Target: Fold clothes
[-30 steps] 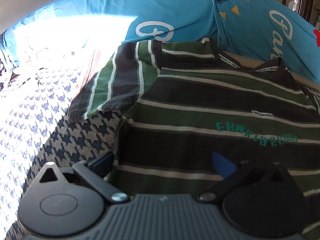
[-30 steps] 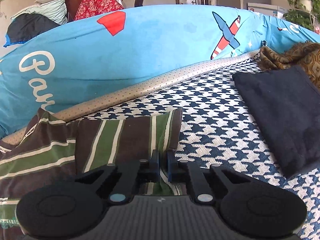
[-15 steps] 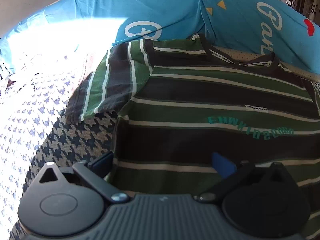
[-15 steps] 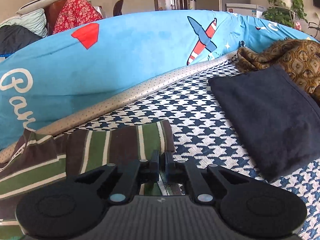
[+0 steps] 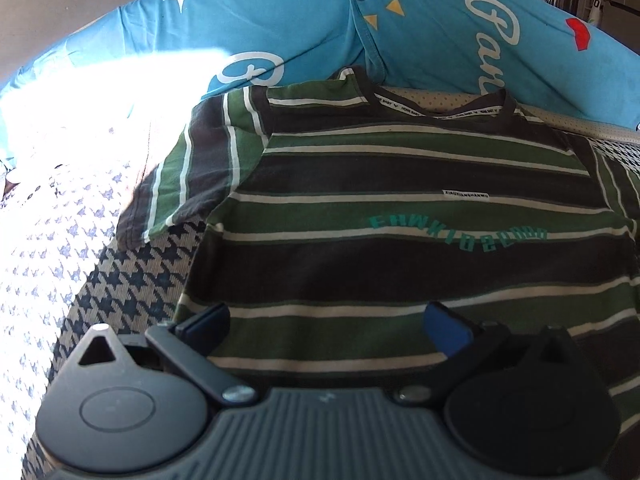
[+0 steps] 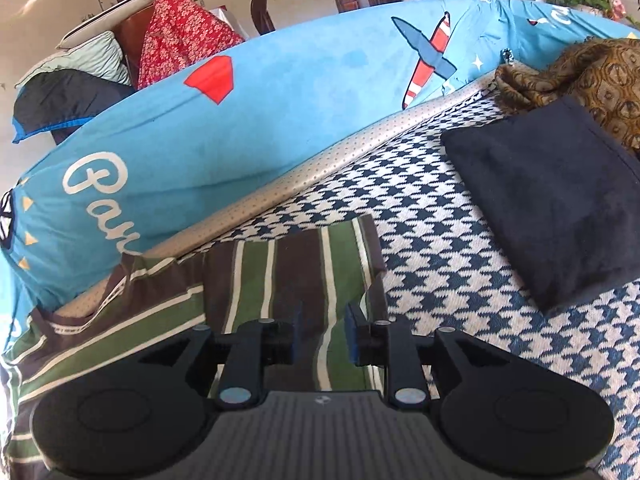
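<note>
The right gripper point(image 6: 320, 330) has its jaws opening, a narrow gap now between the blue pads, and the striped sleeve point(image 6: 296, 264) lies under and beyond them rather than pinched; nothing appears to press on the cloth. The left gripper point(image 5: 326, 322) stands with its jaws wide apart and empty, poised over the lower body of the striped T-shirt point(image 5: 400, 208), whether touching it cannot be told. The shirt, green and dark brown with thin cream lines and teal lettering across the chest, lies spread front up on the houndstooth cover point(image 5: 132, 276), its collar toward the blue cartoon-print cushion point(image 6: 280, 92) and its other sleeve point(image 5: 196, 168) stretched out flat to the side into the sunlit patch. Off to the right-hand side a folded dark cloth point(image 6: 552, 200) sits on the same cover, with a crumpled brown patterned fabric point(image 6: 588, 76) just behind it. As I read it, this is the laying-out stage: the garment is smoothed and a sleeve is being let go, with no fold made yet. The next move probably calls for each gripper to pinch a sleeve or side edge cleanly, one layer and not the cover beneath, and carry it inward over the chest without dragging the shirt askew.
</note>
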